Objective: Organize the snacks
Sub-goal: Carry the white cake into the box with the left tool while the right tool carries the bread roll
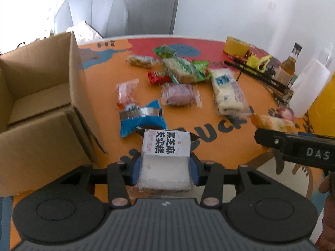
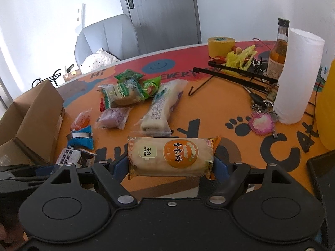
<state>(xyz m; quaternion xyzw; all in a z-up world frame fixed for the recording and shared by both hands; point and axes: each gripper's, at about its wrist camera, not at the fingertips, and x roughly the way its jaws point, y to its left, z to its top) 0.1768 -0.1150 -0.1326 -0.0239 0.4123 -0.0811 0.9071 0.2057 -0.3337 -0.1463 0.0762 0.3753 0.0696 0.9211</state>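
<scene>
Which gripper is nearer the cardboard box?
Left. The left gripper, shut on the sesame cake packet, is right beside the cardboard box; the right gripper, holding the rice cake packet, is farther off.

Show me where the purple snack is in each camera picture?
Left wrist view: the purple snack packet lies mid-table, just right of center, below the red wrapper.
Right wrist view: the same packet sits left of center, between the small orange packet and the long white packet.
Shared landmark: the cardboard box, at the left in both.
</scene>
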